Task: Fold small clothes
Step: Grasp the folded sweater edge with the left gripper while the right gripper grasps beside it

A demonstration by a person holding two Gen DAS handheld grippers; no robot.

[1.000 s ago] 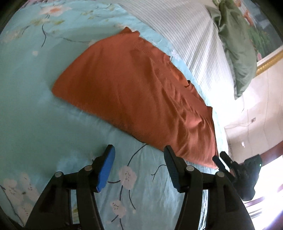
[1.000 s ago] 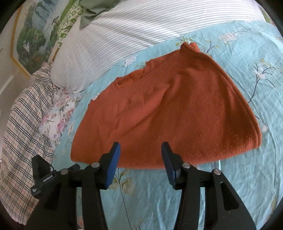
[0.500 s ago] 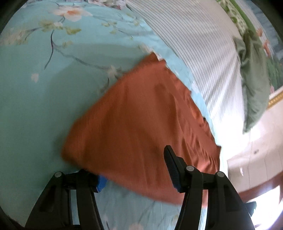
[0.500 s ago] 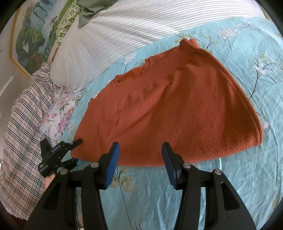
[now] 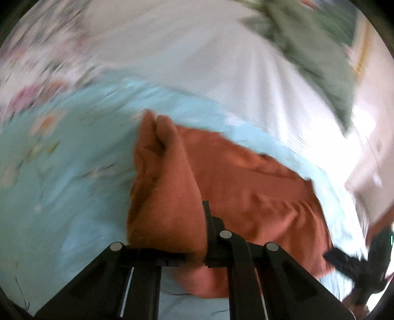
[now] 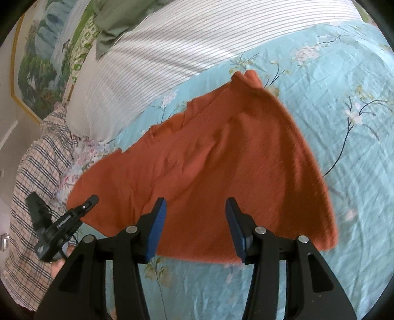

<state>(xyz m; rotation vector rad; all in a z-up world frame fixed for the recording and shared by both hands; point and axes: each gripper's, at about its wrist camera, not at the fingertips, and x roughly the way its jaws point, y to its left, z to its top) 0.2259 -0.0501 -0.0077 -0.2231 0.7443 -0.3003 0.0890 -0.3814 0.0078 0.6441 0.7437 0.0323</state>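
An orange knit garment point(image 6: 221, 157) lies spread on the light blue floral bed sheet point(image 6: 344, 123). In the left wrist view, which is blurred, the garment point(image 5: 246, 192) fills the centre, and a raised fold of it point(image 5: 162, 192) sits between the fingers of my left gripper point(image 5: 172, 236), which looks shut on the cloth. My right gripper point(image 6: 194, 221) is open and empty, just above the garment's near edge. The left gripper point(image 6: 73, 216) also shows in the right wrist view at the garment's left corner.
A white striped pillow point(image 6: 184, 44) lies behind the garment with a green cloth point(image 6: 115, 22) on it. A plaid fabric point(image 6: 34, 152) lies at the left of the bed. A framed landscape picture point(image 6: 41, 49) hangs behind.
My left gripper has moved onto the garment's corner, closed on it and lifted a fold, swinging its view toward the pillow. My right gripper has crept slightly forward over the near edge.
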